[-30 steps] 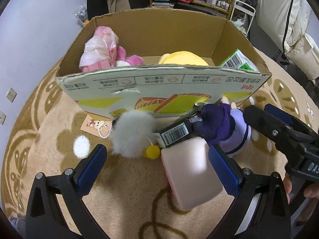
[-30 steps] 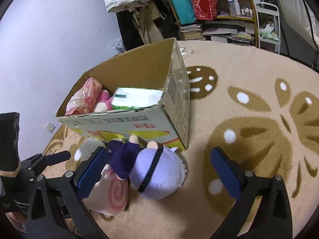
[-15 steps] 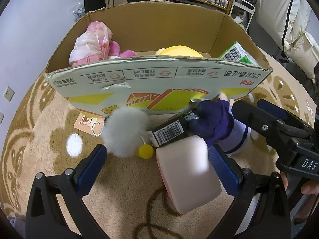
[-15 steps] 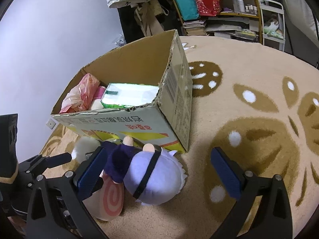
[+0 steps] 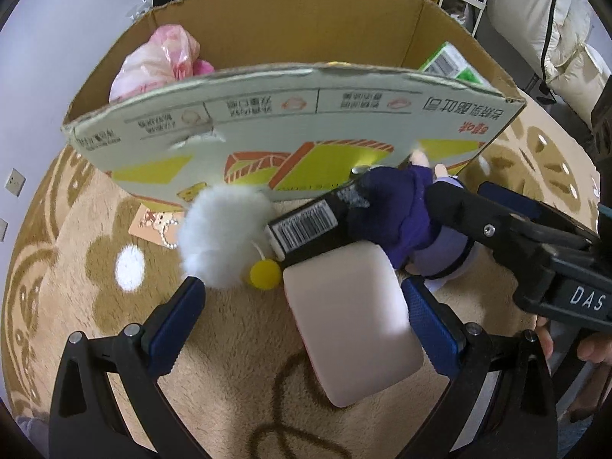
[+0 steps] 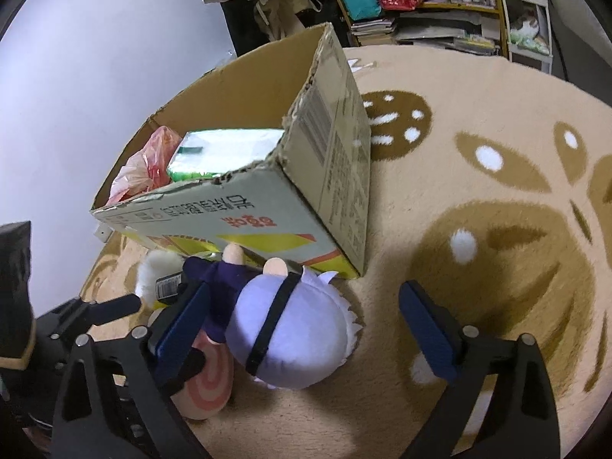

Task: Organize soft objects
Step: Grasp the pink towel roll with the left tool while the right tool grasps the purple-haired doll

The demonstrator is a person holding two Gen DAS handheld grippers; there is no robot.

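A pale pink roll cushion (image 5: 352, 321) lies on the carpet between the wide-apart fingers of my left gripper (image 5: 306, 317), which is open. Beside it lie a white fluffy pompom (image 5: 223, 235), a small yellow ball (image 5: 264, 273) and a black tube with a barcode (image 5: 310, 225). A lilac plush doll (image 6: 294, 336) in a dark purple coat rests against the cardboard box (image 6: 267, 206). My right gripper (image 6: 306, 329) is open and straddles the doll's head without touching it. The roll's swirl end (image 6: 208, 390) peeks out beside the doll.
Inside the box sit a pink plastic bag (image 5: 160, 61) and a green-white pack (image 6: 225, 149). A small card with a bead chain (image 5: 153, 223) lies by the box's front. Shelves and hanging clothes (image 6: 382, 4) stand beyond the patterned beige carpet (image 6: 497, 210).
Both grippers have sunk lower and closer to the toys. The box front now hides the yellow item inside. The right gripper has come around the doll's head.
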